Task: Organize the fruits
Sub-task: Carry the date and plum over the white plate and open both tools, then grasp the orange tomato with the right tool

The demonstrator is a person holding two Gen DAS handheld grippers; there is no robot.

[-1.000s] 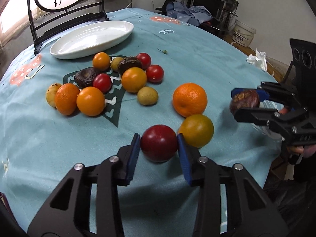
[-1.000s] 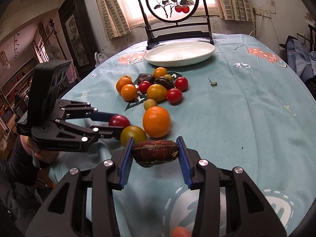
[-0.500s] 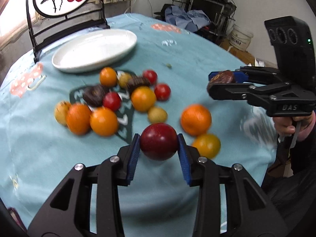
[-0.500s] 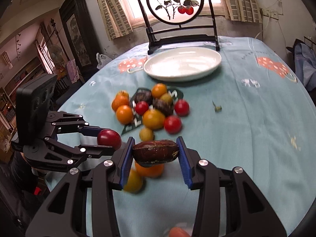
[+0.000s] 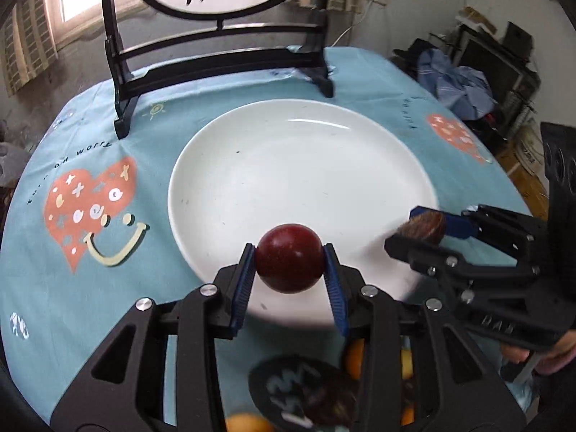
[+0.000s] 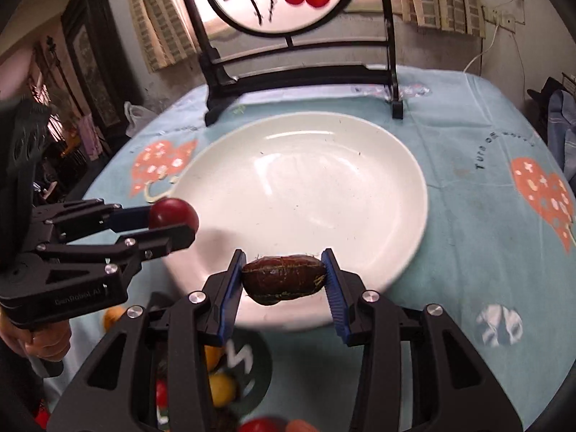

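My left gripper (image 5: 289, 258) is shut on a round dark red fruit (image 5: 289, 257) and holds it over the near edge of the white plate (image 5: 288, 165). My right gripper (image 6: 283, 277) is shut on a wrinkled dark brown fruit (image 6: 283, 279), over the plate's (image 6: 306, 187) near rim. In the left wrist view the right gripper (image 5: 417, 228) comes in from the right with the brown fruit (image 5: 423, 228). In the right wrist view the left gripper (image 6: 172, 219) comes in from the left with the red fruit (image 6: 173, 214). The plate holds no fruit.
A black stand with a round painted panel (image 5: 216, 54) rises just behind the plate. The remaining fruits lie near me under the grippers, mostly hidden: orange and yellow ones (image 6: 219, 387) (image 5: 354, 358). The blue tablecloth (image 5: 72, 288) covers the round table.
Both grippers have carried their fruits forward from the fruit pile to the plate. The plate now fills the view and the pile has dropped below the grippers.
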